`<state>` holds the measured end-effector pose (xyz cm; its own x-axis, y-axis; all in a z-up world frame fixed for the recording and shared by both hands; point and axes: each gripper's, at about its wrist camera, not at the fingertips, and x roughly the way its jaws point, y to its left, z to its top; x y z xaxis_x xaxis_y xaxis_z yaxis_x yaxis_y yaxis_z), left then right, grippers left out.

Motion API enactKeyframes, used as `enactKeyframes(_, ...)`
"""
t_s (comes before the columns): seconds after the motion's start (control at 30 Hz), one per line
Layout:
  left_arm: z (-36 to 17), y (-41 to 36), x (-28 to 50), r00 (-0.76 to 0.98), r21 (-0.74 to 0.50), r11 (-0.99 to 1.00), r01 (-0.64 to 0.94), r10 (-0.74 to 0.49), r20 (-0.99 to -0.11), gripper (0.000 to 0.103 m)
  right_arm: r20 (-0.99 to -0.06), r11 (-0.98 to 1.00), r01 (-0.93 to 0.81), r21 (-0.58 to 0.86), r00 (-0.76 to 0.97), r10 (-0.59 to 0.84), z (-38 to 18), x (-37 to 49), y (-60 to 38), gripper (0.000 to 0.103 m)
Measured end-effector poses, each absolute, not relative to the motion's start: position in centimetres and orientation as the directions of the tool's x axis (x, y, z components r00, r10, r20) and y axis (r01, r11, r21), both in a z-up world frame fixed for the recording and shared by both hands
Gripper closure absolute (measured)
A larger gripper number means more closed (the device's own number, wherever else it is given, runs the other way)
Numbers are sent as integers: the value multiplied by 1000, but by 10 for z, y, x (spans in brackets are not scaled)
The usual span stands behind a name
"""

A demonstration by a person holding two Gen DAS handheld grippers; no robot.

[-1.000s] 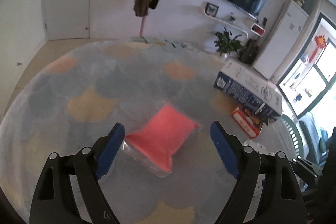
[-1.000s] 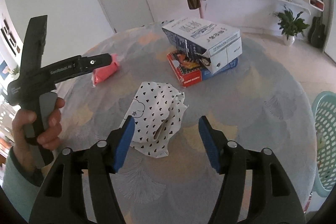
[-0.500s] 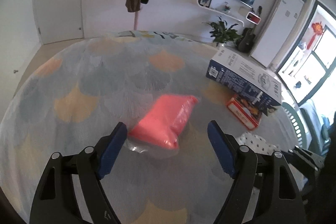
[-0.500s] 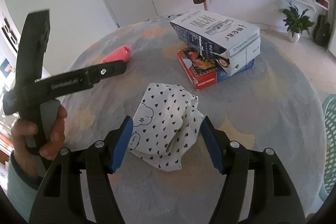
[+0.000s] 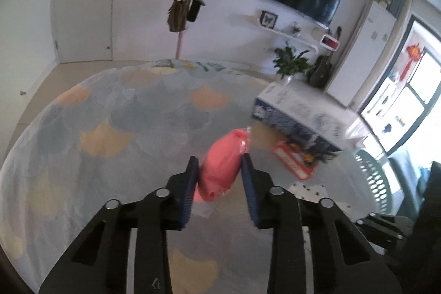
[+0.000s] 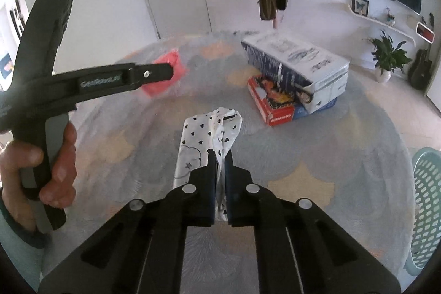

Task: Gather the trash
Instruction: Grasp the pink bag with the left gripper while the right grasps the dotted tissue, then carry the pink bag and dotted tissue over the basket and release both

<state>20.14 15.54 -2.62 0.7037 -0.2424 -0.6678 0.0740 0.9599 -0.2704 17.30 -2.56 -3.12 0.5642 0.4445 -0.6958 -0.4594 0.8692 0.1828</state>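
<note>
The pink bag (image 5: 224, 164) is squeezed by the left hand-held gripper (image 5: 219, 160) and the spotted wrapper (image 6: 212, 134) by the right hand-held gripper (image 6: 219, 156) near the desk (image 6: 317, 156) middle, but nothing is yet dropped in the basket (image 6: 427, 197), and two boxes (image 6: 295, 73) are left.

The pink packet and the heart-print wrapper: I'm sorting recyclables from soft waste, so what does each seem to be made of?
The pink packet looks like something soft and pink sealed in clear glossy plastic film: a transparent edge shows, and it bulges between the left gripper fingers. The heart-print wrapper looks like thin matte paper or light film, creased sharply where the right gripper pinches it; which one, I cannot tell.
</note>
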Motion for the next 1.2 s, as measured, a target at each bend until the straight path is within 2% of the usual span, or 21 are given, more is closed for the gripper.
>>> enactKeyframes(0.23, -1, 120, 176, 718, -289, 938, 192, -335, -610, 75, -636, 894, -385, 228, 637, 436, -3, 158, -84, 100)
enactKeyframes(0.47, 31, 47, 163, 707, -296, 888, 352, -460, -537, 75, -559, 937, -263, 230, 752, 349, 34, 143, -164, 100)
enactKeyframes(0.63, 41, -21, 165, 649, -282, 834, 474, -548, -528, 75, -590, 948, -151, 280, 752, 294, 35, 140, -230, 100)
enactKeyframes(0.8, 31, -90, 180, 567, -294, 777, 557, -614, -549, 75, -606, 961, -16, 276, 774, 187, 33, 130, -295, 100)
enactKeyframes(0.97, 7, -167, 196, 456, -271, 722, 637, -636, -622, 75, -659, 937, 117, 328, 740, 138, 8, 133, -352, 100)
enactKeyframes(1.2, -40, -223, 225, 350, -326, 703, 632, -635, -688, 75, -723, 913, 249, 325, 687, 70, -34, 136, -400, 100)
